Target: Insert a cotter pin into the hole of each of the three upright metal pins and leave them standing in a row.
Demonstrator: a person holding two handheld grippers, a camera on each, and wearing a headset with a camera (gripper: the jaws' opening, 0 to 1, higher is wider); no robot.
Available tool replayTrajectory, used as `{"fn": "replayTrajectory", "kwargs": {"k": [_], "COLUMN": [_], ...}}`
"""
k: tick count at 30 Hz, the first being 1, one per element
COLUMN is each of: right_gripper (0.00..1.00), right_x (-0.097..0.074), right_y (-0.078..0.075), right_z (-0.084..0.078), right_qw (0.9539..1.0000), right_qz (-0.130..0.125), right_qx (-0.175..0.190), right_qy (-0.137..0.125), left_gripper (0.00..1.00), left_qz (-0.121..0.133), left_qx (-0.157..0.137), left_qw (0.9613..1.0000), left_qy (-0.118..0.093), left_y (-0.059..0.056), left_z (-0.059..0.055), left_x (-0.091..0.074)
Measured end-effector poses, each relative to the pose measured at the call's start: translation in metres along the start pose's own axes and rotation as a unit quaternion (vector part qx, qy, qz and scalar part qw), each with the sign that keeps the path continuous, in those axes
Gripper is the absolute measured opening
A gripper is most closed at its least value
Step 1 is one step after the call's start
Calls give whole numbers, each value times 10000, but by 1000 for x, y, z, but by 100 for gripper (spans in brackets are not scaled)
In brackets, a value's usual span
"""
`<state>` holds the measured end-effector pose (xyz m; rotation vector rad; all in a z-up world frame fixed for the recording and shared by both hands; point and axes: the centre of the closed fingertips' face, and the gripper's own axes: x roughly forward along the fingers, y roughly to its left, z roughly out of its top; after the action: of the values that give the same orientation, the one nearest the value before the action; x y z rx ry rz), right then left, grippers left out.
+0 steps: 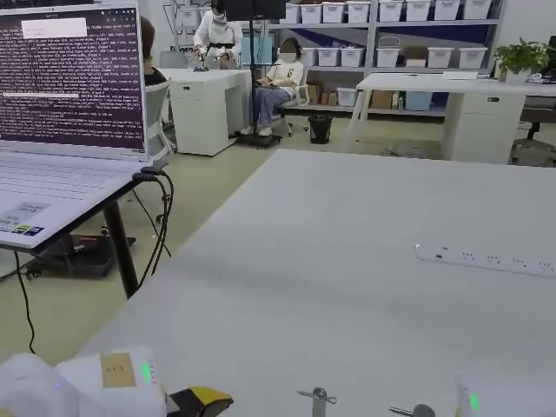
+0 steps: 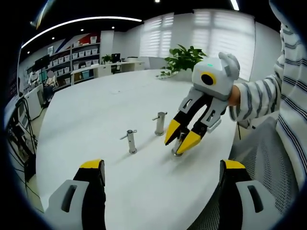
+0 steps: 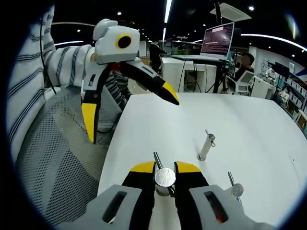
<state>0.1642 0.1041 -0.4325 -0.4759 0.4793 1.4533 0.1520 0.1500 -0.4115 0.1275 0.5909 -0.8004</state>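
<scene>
1. Right claw (image 3: 164,179): clamped on first pin (image 3: 164,176), one jaw pressed to each side of the shank just under the head. Holds it upright on the table (image 3: 259,124), close to the edge beside the mesh chair (image 3: 62,158).
2. Left claw (image 2: 162,165): jaws wide apart, nothing between them. Hovers over that same edge, aimed at the three pins.
3. Done, by the look of it: cotter pin (image 3: 156,160) through the head of first pin. Second pin (image 3: 205,147) and third pin (image 3: 235,190) stand free and upright, farther in from the edge, each likewise with a cotter pin across the top.
4. Left to do, at a guess: release first pin without tipping it, then check the line. Reads more as a shallow bend than a straight row, though hard to tell through the fisheye.
5. Pins: bare bright metal, short round cylinders with flat polished tops. Smooth, so probably prone to turning or slipping in the jaws.
6. Cotter pins: thin wire, far slimmer than the shanks. Jut out sideways from the heads, with what looks like a small loop at one end on second pin.
7. Claws: white moulded shells, black fingers tapering to yellow tips.
8. Table: white, matt, smooth. White power strip (image 1: 486,259) lies flat toward the far right edge, well apart from the pins.
</scene>
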Motion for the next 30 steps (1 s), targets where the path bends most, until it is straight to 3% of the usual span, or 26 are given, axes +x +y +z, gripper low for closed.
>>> {"fn": "replayTrajectory", "kwargs": {"k": [7,13,15,20,23,30], "right_gripper": [9,9,9,9,9,9], "right_x": [-35,-58,-66,-83,-95,-115], "right_y": [-3,-9,-10,-15,-26,-55], "right_z": [8,-2,-5,-13,-22,-47], "right_qw": [9997,9996,9992,9983,9977,9965], "right_qz": [-84,-197,-160,-189,-336,-670], "right_qx": [-106,-32,178,226,281,376], "right_qy": [-205,-209,-324,-508,-510,-319], "left_gripper": [99,99,99,99,99,97], "left_qz": [6,10,2,-9,30,13], "left_qx": [-98,-152,-161,-174,-44,-116], "left_qw": [9999,9999,9999,9998,10000,9999], "left_qy": [39,-11,-20,-11,85,124], "left_y": [0,0,-1,-2,-3,-5], "left_z": [-4,-2,-1,-3,-6,-9], "left_x": [0,1,1,2,1,0]}}
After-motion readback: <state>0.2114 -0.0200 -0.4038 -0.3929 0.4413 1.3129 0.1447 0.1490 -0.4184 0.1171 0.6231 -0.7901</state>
